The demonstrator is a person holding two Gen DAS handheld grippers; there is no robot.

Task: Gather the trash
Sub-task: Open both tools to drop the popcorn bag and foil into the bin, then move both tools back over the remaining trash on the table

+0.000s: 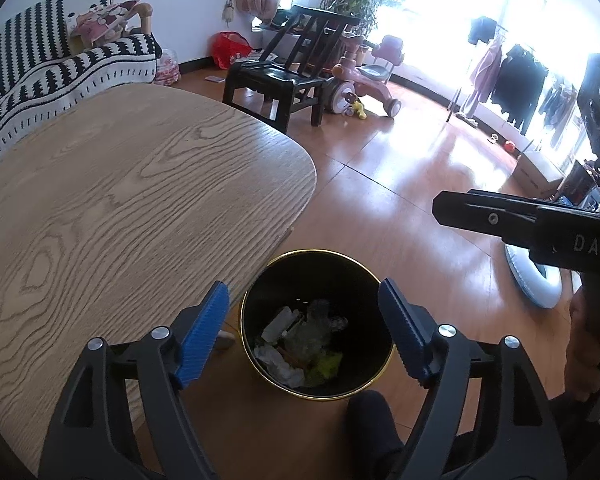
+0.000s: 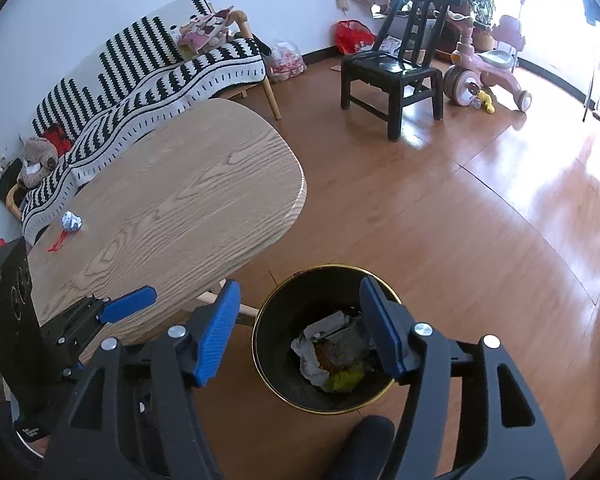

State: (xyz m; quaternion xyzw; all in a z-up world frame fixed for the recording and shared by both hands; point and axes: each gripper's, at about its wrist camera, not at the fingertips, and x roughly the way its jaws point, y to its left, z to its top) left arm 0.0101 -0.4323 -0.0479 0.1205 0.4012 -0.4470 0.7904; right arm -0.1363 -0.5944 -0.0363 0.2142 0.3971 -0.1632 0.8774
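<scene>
On the tabletop (image 2: 172, 200), far left: crumpled paper (image 2: 71, 221) and red scrap (image 2: 58, 243) remain. Your left gripper (image 1: 304, 332) and right gripper (image 2: 300, 330) hang released, empty, over the bin (image 2: 268, 354). Drop step looks finished; reach left next.

Wood table & floor w/ what's sitting on them

The oval oak-grain table (image 2: 168, 200) is carrying just 2 bits at its far left end: a crumpled white paper ball (image 2: 71, 221) & a small red scrap (image 2: 58, 242) lying just beside it; rest of top is showing bare grain. The brown plank floor (image 2: 440, 208) is bearing a black, gold-rimmed bin (image 2: 276, 376) standing upright just off the table's near edge, w/ paper & yellow-green scraps inside, plus a black chair (image 2: 392, 68) & pink trike (image 2: 488, 76) well apart, near the window.
</scene>
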